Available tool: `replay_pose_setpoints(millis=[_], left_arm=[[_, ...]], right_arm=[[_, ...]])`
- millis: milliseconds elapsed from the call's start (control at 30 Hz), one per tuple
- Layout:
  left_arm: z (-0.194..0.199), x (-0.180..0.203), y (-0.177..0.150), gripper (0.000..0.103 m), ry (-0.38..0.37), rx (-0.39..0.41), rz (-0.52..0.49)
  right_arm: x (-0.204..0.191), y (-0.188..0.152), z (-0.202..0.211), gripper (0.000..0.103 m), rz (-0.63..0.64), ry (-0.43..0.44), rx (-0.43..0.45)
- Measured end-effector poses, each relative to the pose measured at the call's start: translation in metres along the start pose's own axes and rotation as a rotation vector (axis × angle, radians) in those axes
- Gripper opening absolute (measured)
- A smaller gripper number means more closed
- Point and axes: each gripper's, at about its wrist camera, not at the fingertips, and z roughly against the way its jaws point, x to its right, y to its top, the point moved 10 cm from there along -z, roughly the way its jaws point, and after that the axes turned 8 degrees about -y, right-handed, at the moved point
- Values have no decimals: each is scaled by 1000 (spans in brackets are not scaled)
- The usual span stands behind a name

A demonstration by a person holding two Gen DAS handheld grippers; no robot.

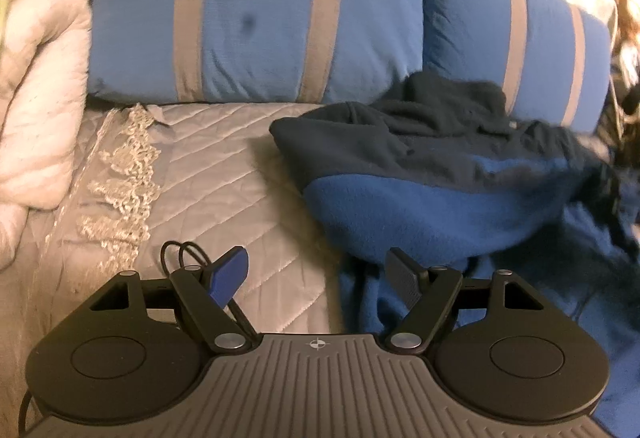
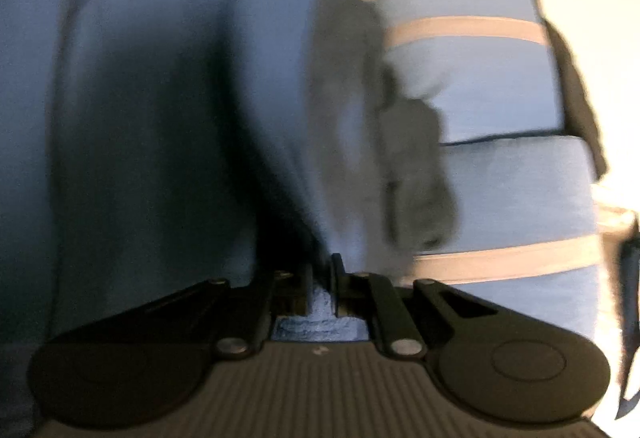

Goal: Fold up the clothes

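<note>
Fleece garment [image 1: 420, 206], heaped on the bed [image 1: 224, 174], is pinched by the right gripper [image 2: 322, 278]; the left gripper [image 1: 318, 278], spread and empty, should next grasp an edge for spreading.

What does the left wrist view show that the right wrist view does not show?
Only the left wrist view shows the quilted grey bedspread, the pink blanket and the open, empty left gripper. Only the right wrist view shows the right gripper shut on blue fabric. Both show the blue fleece garment and a blue pillow with grey stripes.
</note>
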Motion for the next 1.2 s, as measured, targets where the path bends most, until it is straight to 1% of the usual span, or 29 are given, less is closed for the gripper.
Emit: replay_pose_setpoints(millis=[67,167,367,433,533,567,667,767,800,933,1067,1200], left_arm=[[-8,5,2,75,6,-16,-43],[-20,17,8,75,-6,-22,-111],[-46,50,12,75,22,-17,-279],[-53,59,13,75,30,-11,-313],[-60,65,17,75,24,-8,-341],[-62,65,19,75,33,-3,-346],[-66,60,27,75,59,7,-321],[-67,53,35,75,39,16,-259],[-66,51,38,75,48,27,-245],[-59,35,52,75,129,75,-185],[-52,11,62,75,209,114,-108],[-51,-7,58,75,183,117,8]], right_arm=[[25,8,-3,8,-16,-56,-1],[63,23,-7,8,-34,-134,4],[134,56,-11,7,-52,-259,26],[152,65,-11,7,-57,-287,35],[176,78,-12,7,-64,-322,47],[183,82,-12,7,-64,-331,52],[199,92,-5,7,-58,-358,64],[213,99,0,7,-57,-383,76],[218,101,1,7,-60,-390,80],[230,105,6,7,-67,-412,88],[233,105,9,7,-74,-426,84],[237,104,9,7,-93,-437,77]])
